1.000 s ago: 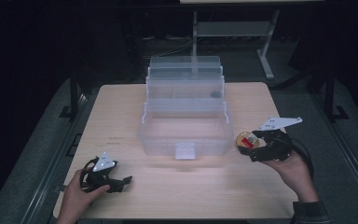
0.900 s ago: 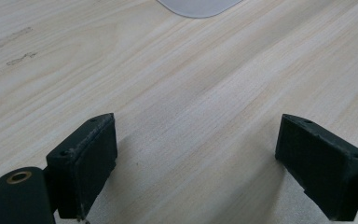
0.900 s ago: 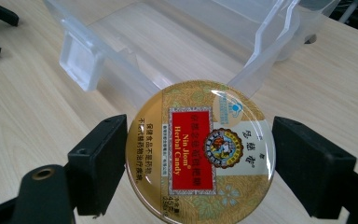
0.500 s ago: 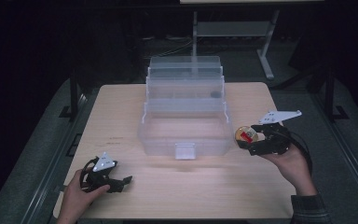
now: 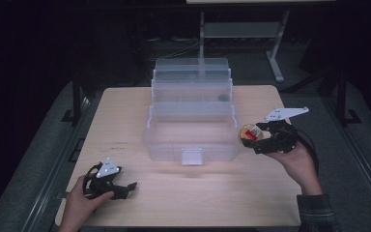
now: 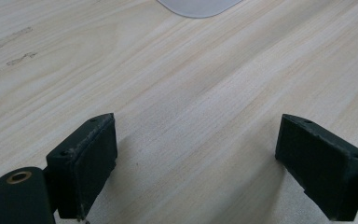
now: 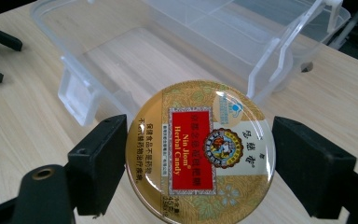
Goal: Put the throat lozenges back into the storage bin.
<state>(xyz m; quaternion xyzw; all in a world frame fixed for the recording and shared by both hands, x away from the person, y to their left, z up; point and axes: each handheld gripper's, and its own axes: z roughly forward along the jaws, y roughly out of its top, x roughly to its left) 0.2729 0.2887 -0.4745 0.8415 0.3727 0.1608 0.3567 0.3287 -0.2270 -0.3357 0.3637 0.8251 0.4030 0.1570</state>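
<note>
A dark room surrounds the pale wooden surface (image 5: pixel 125 121). A clear tiered plastic box (image 5: pixel 192 116) stands open at the surface's middle. Near the right edge, the right claw (image 5: pixel 249 137) is clamped on a round gold tin (image 7: pixel 200 149) labelled "Nin Jiom Herbal Candy", just beside the box. Near the front-left corner, the left claw (image 5: pixel 128 188) rests with jaws apart.

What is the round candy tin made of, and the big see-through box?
The candy tin looks like glossy printed metal: its lid glints and has a rolled rim, though that's a guess. The see-through box looks like clear, slightly frosted plastic, since the table shows through.
</note>
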